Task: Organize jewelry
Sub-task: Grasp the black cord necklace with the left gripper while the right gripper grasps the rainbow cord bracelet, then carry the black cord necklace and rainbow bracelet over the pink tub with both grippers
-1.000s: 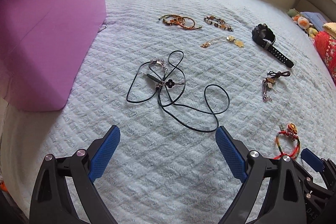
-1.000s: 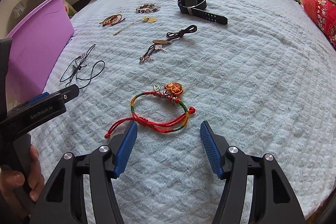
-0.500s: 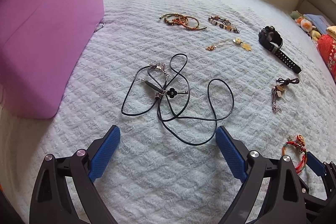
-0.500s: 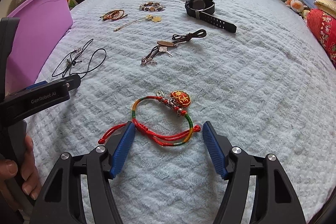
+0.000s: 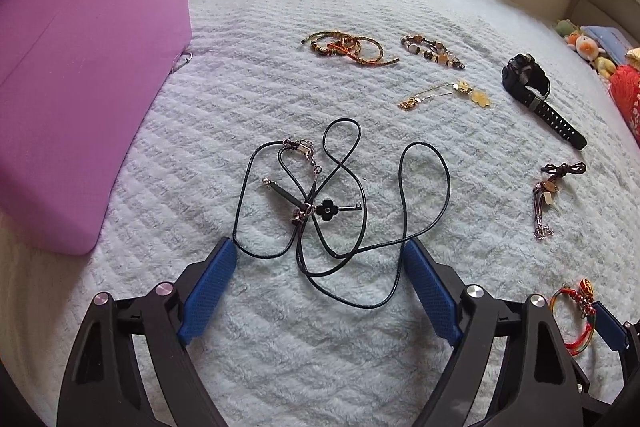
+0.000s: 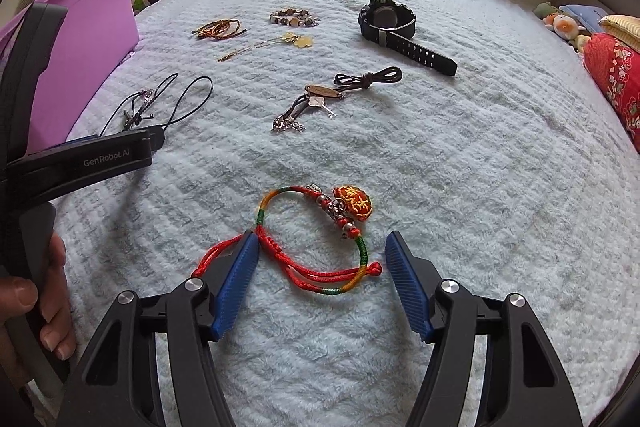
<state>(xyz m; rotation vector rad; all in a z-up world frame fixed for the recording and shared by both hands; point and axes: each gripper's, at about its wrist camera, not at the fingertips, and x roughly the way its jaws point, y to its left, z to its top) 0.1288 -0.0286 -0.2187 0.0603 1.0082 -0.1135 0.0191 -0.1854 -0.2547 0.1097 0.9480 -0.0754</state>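
A black cord necklace with a black flower pendant [image 5: 328,213] lies tangled on the pale blue quilt [image 5: 320,347]. My left gripper [image 5: 319,245] is just above it. The near loops of cord lie between its blue pads, which do not touch them, and the jaws are closing. In the right wrist view a red, green and yellow string bracelet [image 6: 316,273] with a red embroidered charm lies between the fingers of my right gripper [image 6: 322,237], which is open. The left pad [image 6: 236,279] covers part of its red tail. A purple bin [image 5: 80,67] stands on the left.
Farther back on the quilt lie orange-gold bangles [image 5: 348,47], a beaded bracelet [image 5: 432,51], a gold chain with yellow flowers [image 5: 440,93], a black watch [image 5: 532,87] and a brown cord with a key [image 5: 548,187]. A red cushion [image 6: 616,83] and plush toys edge the right.
The left gripper came forward over the black necklace, whose near loops now lie between its narrowing fingers. The right gripper crept forward onto the string bracelet, its left pad now over the red tail.
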